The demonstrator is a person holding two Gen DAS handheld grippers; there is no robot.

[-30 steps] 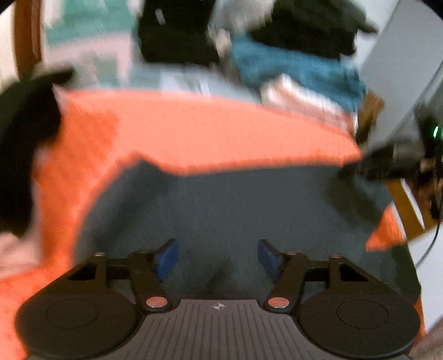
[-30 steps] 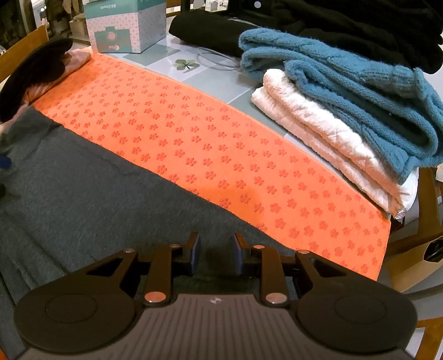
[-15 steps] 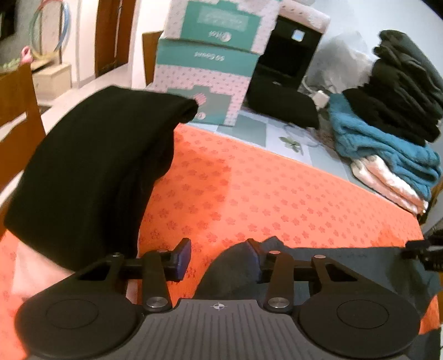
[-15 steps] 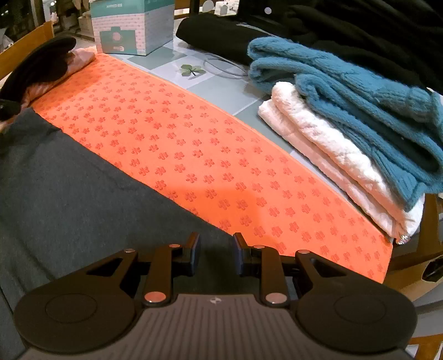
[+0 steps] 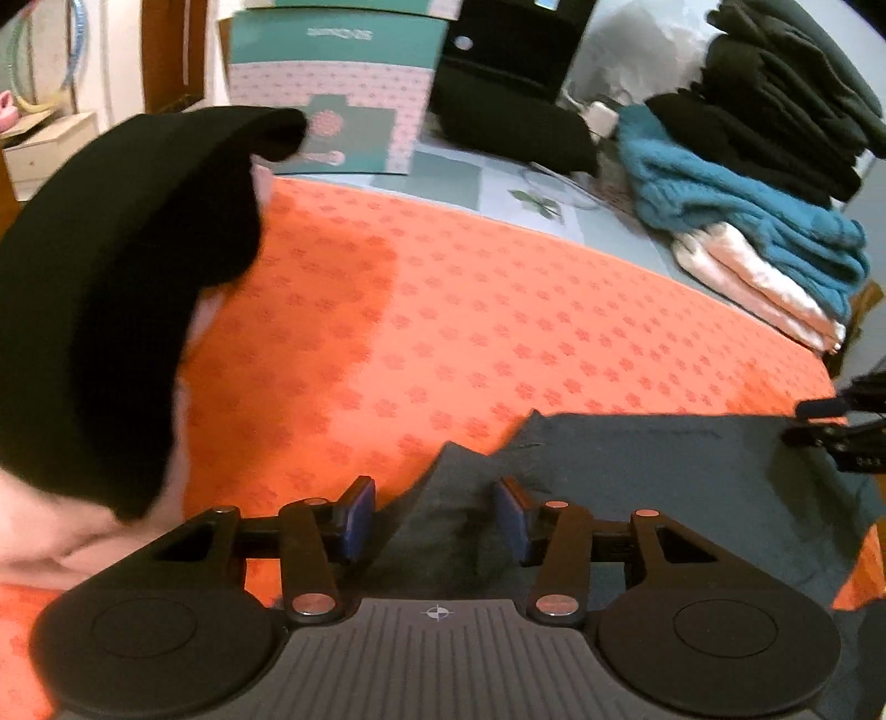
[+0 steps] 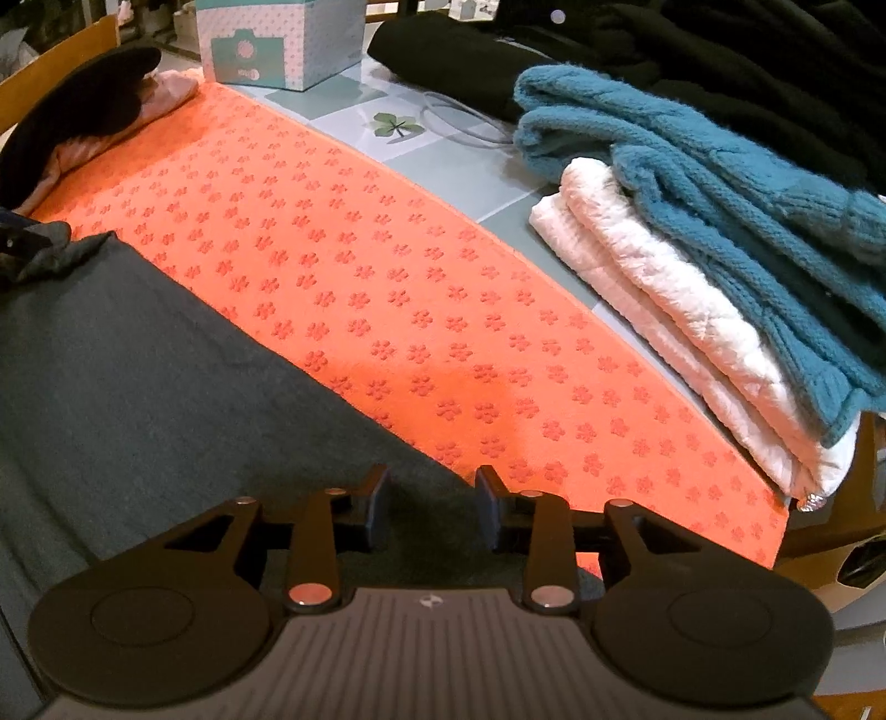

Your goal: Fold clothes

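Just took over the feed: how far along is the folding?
Done: teal sweater and white garment lie folded in a stack beside the orange mat. In hand: the grey garment sits between both open grippers, left and right. Left: folding it.

a pale blue tiled tabletop [image 6: 487, 205] with a clover print carries an orange flower-patterned mat [image 6: 387, 310]. at far left stand a wooden chair back [image 6: 61, 61], a brown door frame [image 5: 166, 50] and a white wall [image 5: 124, 55].
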